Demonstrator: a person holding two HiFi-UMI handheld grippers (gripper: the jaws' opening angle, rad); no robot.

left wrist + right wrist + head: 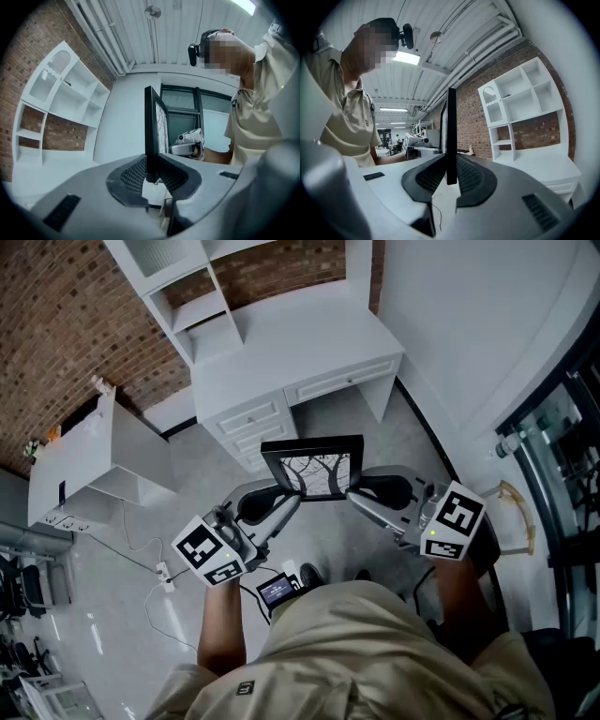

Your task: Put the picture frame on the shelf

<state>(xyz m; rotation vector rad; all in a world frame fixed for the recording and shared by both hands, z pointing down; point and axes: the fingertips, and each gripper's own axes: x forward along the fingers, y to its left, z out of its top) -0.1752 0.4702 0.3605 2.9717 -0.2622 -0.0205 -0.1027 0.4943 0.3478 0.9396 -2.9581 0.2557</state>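
Note:
A black picture frame [314, 470] with a branch drawing is held upright in the air between both grippers, in front of the person. My left gripper [286, 495] is shut on its lower left edge, and in the left gripper view the frame [151, 126] stands edge-on between the pads of the gripper [151, 174]. My right gripper [359, 490] is shut on the lower right edge, where the frame [451, 131] again shows edge-on in the gripper [451, 176]. The white shelf unit [183, 282] stands on a white desk [291, 338] ahead. The same shelf unit [520, 103] shows against the brick wall.
The desk has drawers [253, 418] facing me. A white box-like cabinet [89, 460] stands at the left, with a cable and power strip [165, 574] on the grey floor. A white wall and glass partition [562, 427] close off the right side.

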